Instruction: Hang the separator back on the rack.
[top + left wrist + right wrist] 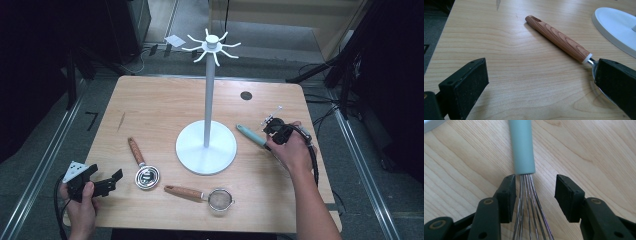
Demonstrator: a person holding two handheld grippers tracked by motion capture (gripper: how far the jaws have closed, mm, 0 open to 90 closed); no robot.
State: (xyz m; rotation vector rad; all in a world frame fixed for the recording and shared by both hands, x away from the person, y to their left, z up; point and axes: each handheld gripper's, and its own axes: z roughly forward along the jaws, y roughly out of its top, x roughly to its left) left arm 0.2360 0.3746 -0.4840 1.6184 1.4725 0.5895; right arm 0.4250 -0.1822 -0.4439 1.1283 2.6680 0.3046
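Right gripper [534,195]: your jaws gape around the whisk [522,147] wires, below its teal handle; nothing pinched.
Left gripper [541,82]: wide open, empty, near the wooden-handled ladle [559,40].
Nearby: white stand [206,145] just left of whisk; strainer [220,199] well clear.

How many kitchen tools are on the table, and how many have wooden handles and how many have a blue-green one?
Wooden handle: 2, the ladle and the small sieve
Blue-green handle: 1, the whisk, with the right gripper open around its wires
Total: 3 tools, beside the white stand
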